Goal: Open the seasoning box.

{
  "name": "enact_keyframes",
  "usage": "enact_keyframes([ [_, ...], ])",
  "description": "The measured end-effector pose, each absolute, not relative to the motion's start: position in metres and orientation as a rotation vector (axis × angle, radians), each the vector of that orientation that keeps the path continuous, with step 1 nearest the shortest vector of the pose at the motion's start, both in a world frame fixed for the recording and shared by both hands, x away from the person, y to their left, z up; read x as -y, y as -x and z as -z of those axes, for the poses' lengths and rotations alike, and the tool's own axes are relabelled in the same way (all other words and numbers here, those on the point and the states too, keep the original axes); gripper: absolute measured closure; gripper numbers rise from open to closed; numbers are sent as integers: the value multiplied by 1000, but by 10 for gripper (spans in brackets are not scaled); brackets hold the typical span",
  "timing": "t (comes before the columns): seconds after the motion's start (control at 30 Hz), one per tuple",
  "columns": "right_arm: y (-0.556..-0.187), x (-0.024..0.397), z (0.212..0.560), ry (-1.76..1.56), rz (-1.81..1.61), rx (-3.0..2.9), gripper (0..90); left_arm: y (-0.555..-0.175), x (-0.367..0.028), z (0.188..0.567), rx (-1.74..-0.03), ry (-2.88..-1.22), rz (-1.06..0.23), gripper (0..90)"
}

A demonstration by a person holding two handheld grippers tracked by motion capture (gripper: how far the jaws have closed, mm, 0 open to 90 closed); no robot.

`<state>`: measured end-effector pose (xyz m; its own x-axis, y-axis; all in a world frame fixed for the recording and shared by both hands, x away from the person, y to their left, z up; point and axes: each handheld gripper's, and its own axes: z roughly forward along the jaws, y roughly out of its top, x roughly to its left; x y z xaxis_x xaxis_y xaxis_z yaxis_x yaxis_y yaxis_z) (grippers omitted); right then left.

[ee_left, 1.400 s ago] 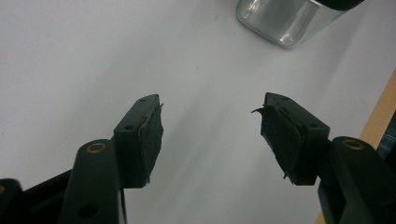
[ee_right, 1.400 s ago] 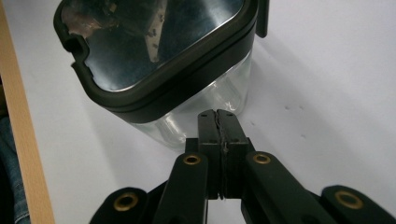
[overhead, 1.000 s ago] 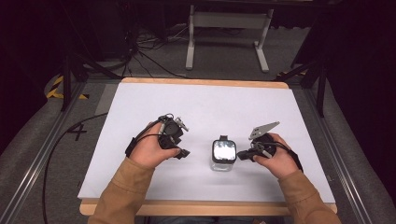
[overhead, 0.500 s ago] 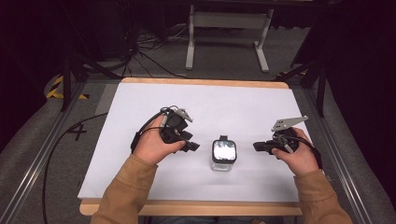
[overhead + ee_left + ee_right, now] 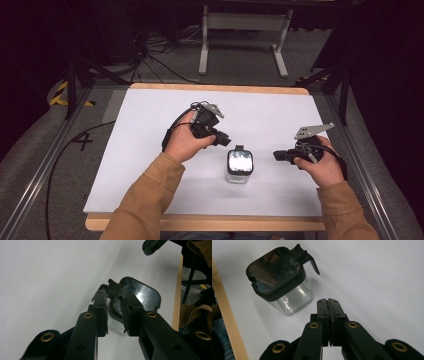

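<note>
From high up, a small clear jar (image 5: 240, 169) with a black lid stands on the white tabletop (image 5: 150, 150), between the two hands. The left gripper (image 5: 220, 137) is close by, at ten o'clock from the jar. The right gripper (image 5: 280, 155) waits at three o'clock, a little apart.

In the left gripper view, the fingers (image 5: 101, 310) have just been closing, with a small gap left. The lid's black tab (image 5: 113, 286) shows just past their tips, but I cannot tell if they touch it.

In the right gripper view, the fingers (image 5: 323, 312) are pressed together with nothing between them. The jar (image 5: 279, 277) sits at eleven o'clock from them.

The jar looks empty and light, hard and smooth, so I think it could slip or tip. The black lid rim or its tab looks the best place to hold.
</note>
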<state>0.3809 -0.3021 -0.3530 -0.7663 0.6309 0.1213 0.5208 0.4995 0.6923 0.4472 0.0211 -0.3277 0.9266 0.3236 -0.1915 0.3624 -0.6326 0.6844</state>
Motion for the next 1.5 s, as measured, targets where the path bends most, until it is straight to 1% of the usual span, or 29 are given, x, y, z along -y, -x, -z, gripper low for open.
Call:
enact_keyframes([
  [0.1,-381,303,352,-1000,-1136,-2585,880,-451,-11,332,-471,-2326,40,826],
  [0.17,-380,304,351,-990,-1138,-2582,878,-456,0,337,-483,-2345,44,841],
  [0.63,-381,297,352,-958,-1176,-2610,862,-463,17,347,-463,-2335,96,863],
  [0.9,-381,295,354,-948,-1167,-2618,860,-462,24,350,-447,-2352,114,853],
  [1.1,-381,294,354,-956,-1168,-2625,860,-461,26,351,-458,-2358,101,847],
  [1.5,-381,292,354,-943,-1167,-2629,857,-464,24,352,-508,-2338,160,867],
])
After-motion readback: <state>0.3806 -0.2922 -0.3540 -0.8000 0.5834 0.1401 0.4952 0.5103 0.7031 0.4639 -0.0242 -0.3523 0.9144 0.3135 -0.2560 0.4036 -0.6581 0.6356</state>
